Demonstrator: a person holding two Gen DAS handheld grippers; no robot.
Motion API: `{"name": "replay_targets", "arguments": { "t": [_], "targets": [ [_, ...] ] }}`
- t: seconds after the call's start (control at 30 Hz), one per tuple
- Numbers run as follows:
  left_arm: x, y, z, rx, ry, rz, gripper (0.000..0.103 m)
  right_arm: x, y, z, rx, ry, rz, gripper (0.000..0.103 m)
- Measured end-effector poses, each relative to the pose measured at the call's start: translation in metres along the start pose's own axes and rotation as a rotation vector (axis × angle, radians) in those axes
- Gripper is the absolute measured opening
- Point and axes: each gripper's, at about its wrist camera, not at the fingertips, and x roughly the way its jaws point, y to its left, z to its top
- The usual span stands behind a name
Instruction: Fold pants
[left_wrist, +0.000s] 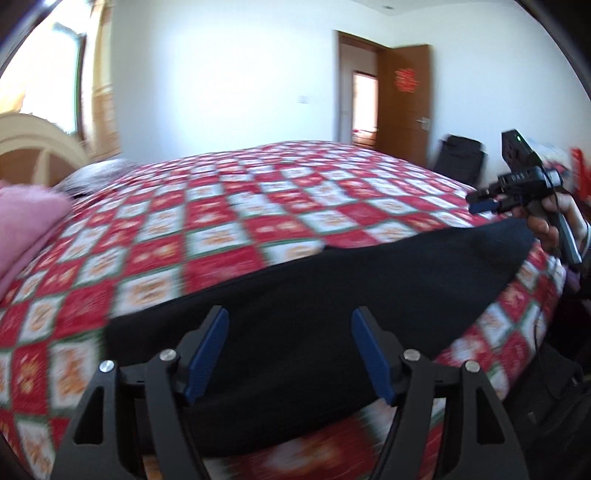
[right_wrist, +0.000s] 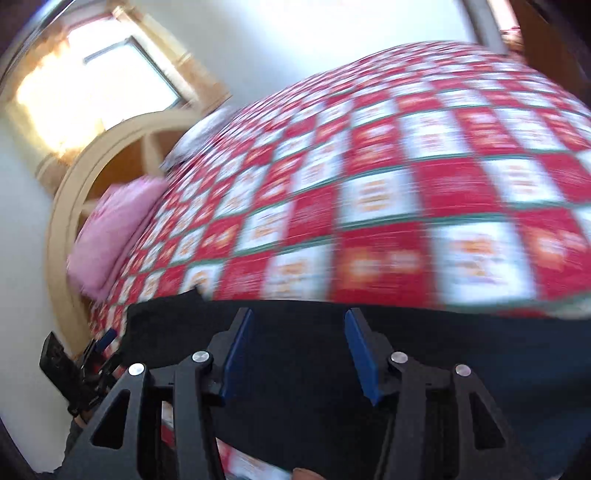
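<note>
Not much here that I can read. On my right gripper (left_wrist: 480, 205), seen from the left wrist at the right edge of the picture, the black body carries pale letters that look like "DAS" — the blur keeps me from being sure. The brown door (left_wrist: 404, 98) at the back bears a red ornament (left_wrist: 405, 80), perhaps characters, but too small and smeared to make out. The red and white bedspread (left_wrist: 236, 221) has orange motifs in its squares — nothing legible in either view.
</note>
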Motion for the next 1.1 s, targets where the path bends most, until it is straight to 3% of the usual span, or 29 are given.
{"name": "replay_targets", "arguments": {
  "t": [0.23, 0.4, 0.6, 0.7, 0.73, 0.83, 1.1],
  "targets": [
    [0.042, -0.079, 0.022, 0.143, 0.033, -0.16, 0.072, -0.128, -0.123, 0.003, 0.134, -0.166, -0.272, 0.053],
    [0.066, -0.099, 0.027, 0.127, 0.062, -0.209, 0.072, -0.192, -0.211, 0.009, 0.247, -0.227, -0.458, 0.053],
    [0.084, -0.109, 0.019, 0.122, 0.115, -0.218, 0.072, -0.189, -0.268, 0.011, 0.31, -0.142, -0.444, 0.051],
    [0.091, -0.11, 0.013, 0.11, 0.143, -0.216, 0.072, -0.179, -0.274, 0.011, 0.306, -0.124, -0.38, 0.038],
    [0.092, -0.11, 0.012, 0.109, 0.147, -0.215, 0.072, -0.175, -0.272, 0.011, 0.299, -0.117, -0.372, 0.023],
    [0.092, -0.11, 0.011, 0.106, 0.144, -0.217, 0.072, -0.17, -0.266, 0.011, 0.259, -0.101, -0.387, 0.009],
    [0.094, -0.111, 0.01, 0.109, 0.137, -0.219, 0.075, -0.175, -0.258, 0.028, 0.213, -0.165, -0.462, 0.006]
  ]
}}
